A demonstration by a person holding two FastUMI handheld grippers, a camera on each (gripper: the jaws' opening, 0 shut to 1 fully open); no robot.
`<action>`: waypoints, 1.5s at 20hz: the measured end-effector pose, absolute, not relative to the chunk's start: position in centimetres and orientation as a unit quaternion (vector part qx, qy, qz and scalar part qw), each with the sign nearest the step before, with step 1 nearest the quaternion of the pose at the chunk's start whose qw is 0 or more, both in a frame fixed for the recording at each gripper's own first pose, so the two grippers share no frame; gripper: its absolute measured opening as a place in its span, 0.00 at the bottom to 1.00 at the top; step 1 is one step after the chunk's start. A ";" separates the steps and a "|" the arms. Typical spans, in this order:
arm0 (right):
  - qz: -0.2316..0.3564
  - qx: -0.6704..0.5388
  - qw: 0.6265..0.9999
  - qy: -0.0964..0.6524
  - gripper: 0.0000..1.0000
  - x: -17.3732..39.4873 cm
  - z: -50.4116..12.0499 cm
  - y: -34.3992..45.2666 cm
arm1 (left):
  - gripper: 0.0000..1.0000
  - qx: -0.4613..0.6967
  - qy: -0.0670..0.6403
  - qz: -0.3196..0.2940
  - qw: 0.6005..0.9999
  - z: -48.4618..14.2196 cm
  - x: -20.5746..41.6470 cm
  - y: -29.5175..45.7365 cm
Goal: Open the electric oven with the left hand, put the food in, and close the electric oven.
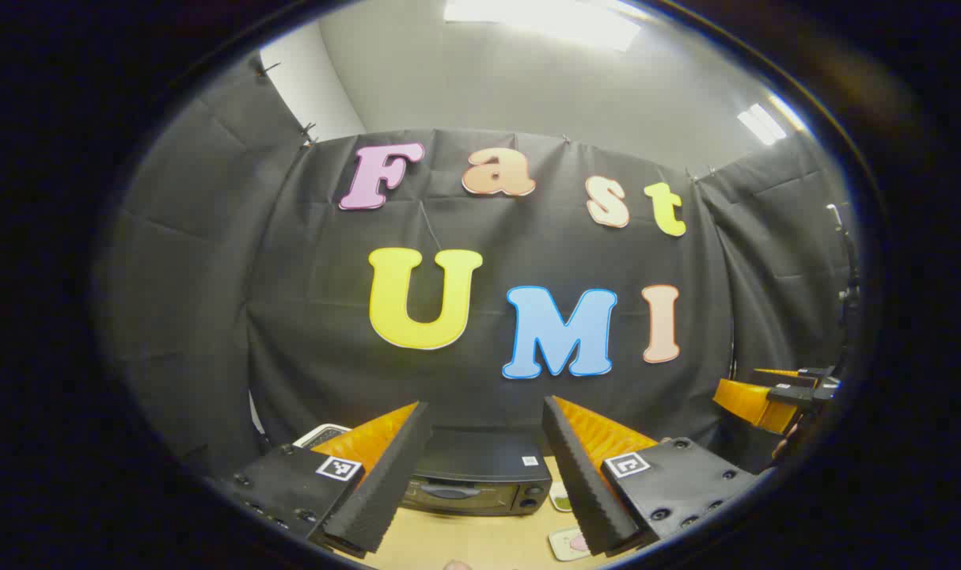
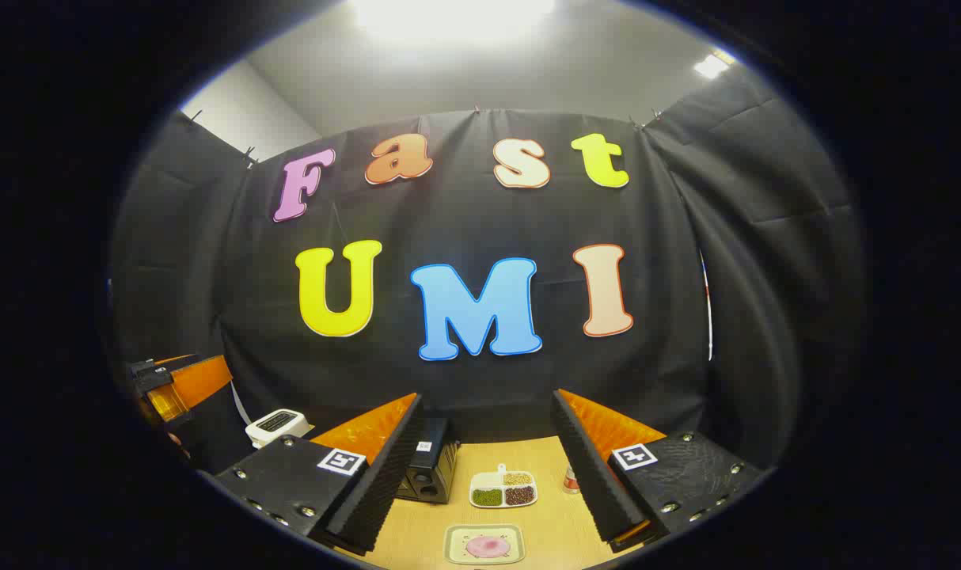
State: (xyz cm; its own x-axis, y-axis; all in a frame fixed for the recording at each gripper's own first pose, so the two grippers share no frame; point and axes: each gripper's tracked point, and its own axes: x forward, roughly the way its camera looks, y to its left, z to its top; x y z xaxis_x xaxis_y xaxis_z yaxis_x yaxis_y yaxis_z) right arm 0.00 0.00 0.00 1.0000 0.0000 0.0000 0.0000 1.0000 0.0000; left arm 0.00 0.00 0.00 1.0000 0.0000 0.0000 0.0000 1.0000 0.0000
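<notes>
The black electric oven [image 1: 476, 479] stands on the wooden table with its door shut, low in the left gripper view between my left gripper's fingers. My left gripper [image 1: 486, 404] is open, empty and held well back from the oven. In the right gripper view the oven [image 2: 429, 471] sits left of centre. A square plate with pink food [image 2: 484, 545] lies near the table's front, and its edge also appears in the left gripper view as the plate [image 1: 571, 545]. My right gripper [image 2: 487, 396] hangs open above the table with nothing in it.
A white divided tray [image 2: 503, 489] with beans lies to the right of the oven. A small jar [image 2: 573, 479] stands further right. A white appliance [image 2: 277, 426] sits left of the oven. The wooden table [image 2: 552, 522] ends at the black cloth wall.
</notes>
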 end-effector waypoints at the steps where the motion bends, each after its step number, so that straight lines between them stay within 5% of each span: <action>1: 0.001 -0.001 1.000 0.000 0.98 0.0 0.0 0.0 | 0.98 0.003 0.000 0.001 1.000 0.0 0.1 0.0; 17: -0.013 -0.002 1.000 0.011 0.98 1.6 -1.7 -1.2 | 0.98 0.003 0.006 -0.008 1.000 -2.1 2.6 1.1; 30: -0.059 -0.005 0.997 0.052 0.98 1.4 -5.3 -3.2 | 0.98 -0.019 0.178 -0.021 0.984 -20.0 13.3 4.7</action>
State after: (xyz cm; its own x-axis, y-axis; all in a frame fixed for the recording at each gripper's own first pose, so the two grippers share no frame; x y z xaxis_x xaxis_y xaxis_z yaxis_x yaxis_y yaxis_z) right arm 1.43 -3.17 -5.27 0.9875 -0.1187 -0.1034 0.1176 0.9929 -0.0168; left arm 13.34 4.67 -19.96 0.9361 -0.0476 -0.3485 0.0342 0.9984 -0.0445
